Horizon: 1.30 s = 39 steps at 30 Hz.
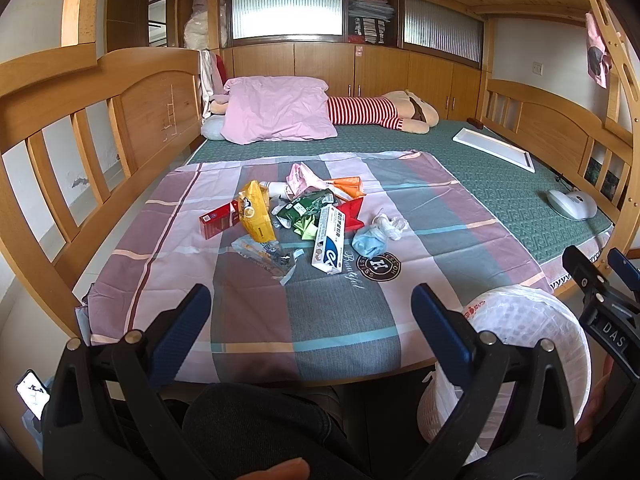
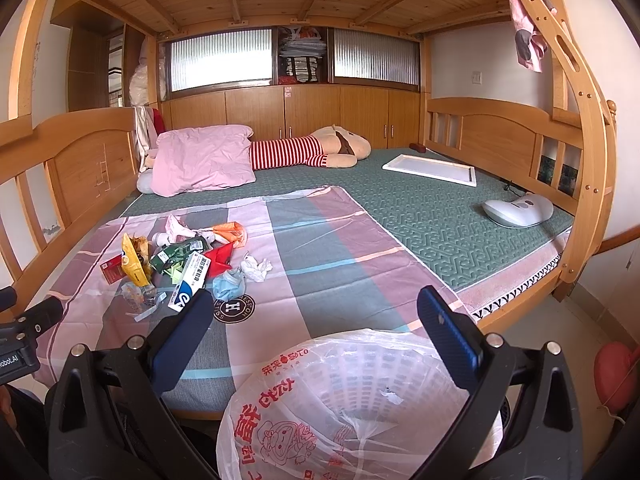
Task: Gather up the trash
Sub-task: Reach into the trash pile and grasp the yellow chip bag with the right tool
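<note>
L gripper [image 1: 310, 314] and R gripper [image 2: 314, 328]: jaws spread wide, holding nothing. Bag-lined bin [image 2: 360, 404] sits under R gripper, nearest. Trash pile [image 1: 296, 220] lies farther off, mid plaid sheet [image 1: 420, 208] on bed.

A heap of mixed wrappers and cartons [image 1: 296, 216] lies on the striped pink-and-grey sheet [image 1: 248, 320] spread over the bed. Behind that sheet rests a pink pillow [image 1: 276, 110]; just right of its near edge stands a bag-lined white basket [image 2: 360, 396].
</note>
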{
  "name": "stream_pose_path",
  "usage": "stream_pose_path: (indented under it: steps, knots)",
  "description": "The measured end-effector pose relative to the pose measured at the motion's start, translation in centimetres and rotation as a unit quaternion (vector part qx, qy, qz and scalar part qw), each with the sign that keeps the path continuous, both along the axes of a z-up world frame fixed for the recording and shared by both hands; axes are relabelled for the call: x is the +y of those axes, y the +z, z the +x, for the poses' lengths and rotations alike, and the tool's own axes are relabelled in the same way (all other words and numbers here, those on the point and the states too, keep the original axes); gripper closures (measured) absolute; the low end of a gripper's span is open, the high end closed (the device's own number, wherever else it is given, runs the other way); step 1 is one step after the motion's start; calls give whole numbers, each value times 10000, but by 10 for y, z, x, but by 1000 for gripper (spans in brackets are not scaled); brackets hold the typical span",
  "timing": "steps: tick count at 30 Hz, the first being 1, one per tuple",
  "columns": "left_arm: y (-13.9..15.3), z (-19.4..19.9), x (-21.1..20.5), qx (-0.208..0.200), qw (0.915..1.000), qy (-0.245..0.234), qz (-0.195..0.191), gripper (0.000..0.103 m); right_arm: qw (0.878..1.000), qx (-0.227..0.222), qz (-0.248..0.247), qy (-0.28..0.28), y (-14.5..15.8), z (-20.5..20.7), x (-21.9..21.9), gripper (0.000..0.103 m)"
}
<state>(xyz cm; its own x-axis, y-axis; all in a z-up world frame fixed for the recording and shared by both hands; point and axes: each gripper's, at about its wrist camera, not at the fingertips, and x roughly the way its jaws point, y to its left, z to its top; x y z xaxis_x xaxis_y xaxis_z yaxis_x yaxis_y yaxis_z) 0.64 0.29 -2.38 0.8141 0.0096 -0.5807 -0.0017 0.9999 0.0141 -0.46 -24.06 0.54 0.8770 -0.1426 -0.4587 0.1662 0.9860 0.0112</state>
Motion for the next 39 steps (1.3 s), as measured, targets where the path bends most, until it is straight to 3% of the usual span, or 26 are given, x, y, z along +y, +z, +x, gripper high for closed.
stream_pose_path:
  steps: [3, 8, 13, 16, 18, 21, 23, 26, 28, 30, 32, 33, 35, 36, 37, 39]
  knots:
    - [1, 0, 1, -95, 9999, -29, -132, 3, 9999, -38, 156, 56, 0, 0, -3, 3]
    - [10, 0, 24, -730, 9939, -147, -816, 3, 9935, 90, 1110, 228, -6, 7, -20, 3]
    - [17, 19, 78, -1462, 9783, -115, -1467, 3, 9969, 160, 768, 16, -5, 22, -11, 3]
    - [17, 55, 123, -1429, 9744, 196, -1727, 3, 9990, 143, 413, -85, 0, 36, 6, 3]
    - [14, 85, 146, -1184, 9792, 554, -1554, 3, 9992, 244, 283, 124, 0, 50, 21, 3]
    - [-1, 142, 179, -214, 9875, 776, -1353, 3, 9957, 675, 292, 560, -7, 85, 52, 3]
    - [-15, 171, 205, 170, 9834, 1137, -1408, 3, 9910, 948, 436, 842, -15, 109, 77, 4]
    - [-41, 196, 234, 484, 9779, 1506, -1370, 3, 9798, 1442, 651, 1222, -33, 152, 121, 18]
    - [-60, 203, 250, 783, 9713, 1697, -1471, 3, 9702, 1800, 764, 1430, -49, 183, 154, 35]
    - [-76, 205, 266, 1171, 9575, 1857, -1868, 5, 9622, 2144, 666, 1542, -68, 215, 189, 35]
    - [-84, 199, 283, 1248, 9426, 1961, -2396, 5, 9547, 2457, 727, 1515, -86, 246, 215, 35]
    - [-85, 195, 287, 1242, 9402, 2033, -2433, 5, 9506, 2605, 902, 1430, -96, 263, 224, 35]
    - [-85, 191, 296, 1259, 9360, 2173, -2467, 5, 9508, 2546, 1242, 1252, -104, 290, 240, 34]
    - [-86, 192, 299, 1278, 9341, 2207, -2499, 5, 9534, 2436, 1310, 1209, -106, 304, 251, 26]
    - [-89, 192, 304, 1337, 9292, 2261, -2599, 5, 9542, 2414, 1303, 1193, -110, 316, 261, 17]
    - [-95, 192, 310, 1447, 9217, 2286, -2780, 5, 9538, 2540, 1097, 1171, -119, 338, 278, 16]
